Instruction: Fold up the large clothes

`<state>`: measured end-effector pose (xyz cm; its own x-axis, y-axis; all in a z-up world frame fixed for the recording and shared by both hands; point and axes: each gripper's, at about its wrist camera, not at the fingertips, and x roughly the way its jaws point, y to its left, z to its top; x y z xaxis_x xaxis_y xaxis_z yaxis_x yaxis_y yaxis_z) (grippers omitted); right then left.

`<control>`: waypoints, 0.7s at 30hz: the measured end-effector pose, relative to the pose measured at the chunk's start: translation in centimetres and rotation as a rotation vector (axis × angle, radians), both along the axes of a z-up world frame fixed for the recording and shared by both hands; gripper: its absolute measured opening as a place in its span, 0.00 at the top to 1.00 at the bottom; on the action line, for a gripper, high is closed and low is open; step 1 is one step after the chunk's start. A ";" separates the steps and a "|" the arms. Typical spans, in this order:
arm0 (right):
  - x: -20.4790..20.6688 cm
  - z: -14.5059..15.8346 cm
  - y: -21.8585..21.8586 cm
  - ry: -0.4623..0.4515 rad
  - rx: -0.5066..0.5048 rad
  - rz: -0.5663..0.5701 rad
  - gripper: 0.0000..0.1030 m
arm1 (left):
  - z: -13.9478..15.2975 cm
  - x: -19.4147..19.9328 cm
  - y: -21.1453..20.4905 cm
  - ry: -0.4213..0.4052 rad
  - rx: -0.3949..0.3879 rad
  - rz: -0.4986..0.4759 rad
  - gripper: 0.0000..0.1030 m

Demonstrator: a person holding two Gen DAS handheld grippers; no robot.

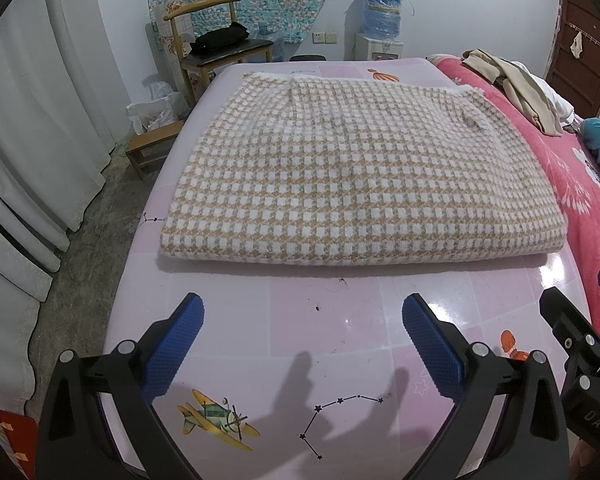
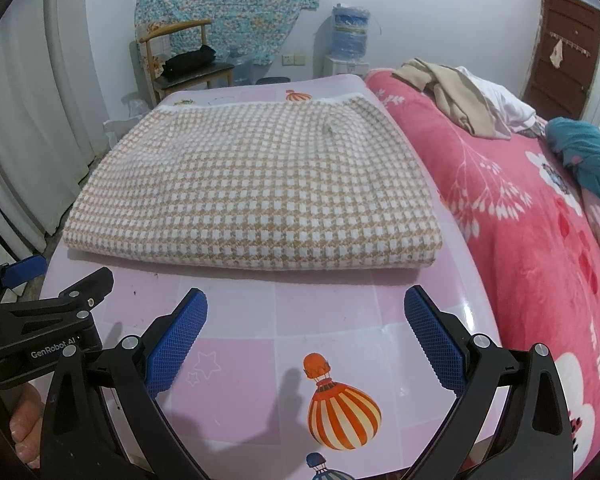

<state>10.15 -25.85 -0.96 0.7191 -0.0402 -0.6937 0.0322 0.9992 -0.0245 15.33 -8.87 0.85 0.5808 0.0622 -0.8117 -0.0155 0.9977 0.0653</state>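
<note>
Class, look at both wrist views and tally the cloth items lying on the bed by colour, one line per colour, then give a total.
Checked tan-and-white garment: 1
Pink blanket: 1
Beige garment: 1
White cloth: 1
Teal cloth: 1
Total: 5

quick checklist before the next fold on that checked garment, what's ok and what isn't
1. Left tongs open, holding nothing: ok.
2. Right tongs open, holding nothing: ok.
3. Tan-and-white checked knit garment lies flat, already folded on the pink printed table: ok.
4. Near edge clear of both tongs, reachable: ok.
5. Layers underneath aligned: cannot tell.
6. Pink floral blanket touching the garment's right edge: cannot tell.
</note>
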 end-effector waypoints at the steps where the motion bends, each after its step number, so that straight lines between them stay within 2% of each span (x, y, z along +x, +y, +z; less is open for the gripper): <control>1: 0.0 0.0 0.0 0.000 0.000 0.000 0.08 | 0.0 0.0 0.0 0.000 0.000 0.000 0.05; 21: 0.0 -0.1 0.0 0.002 -0.001 0.001 0.08 | 0.0 0.0 0.1 -0.001 -0.002 0.001 0.05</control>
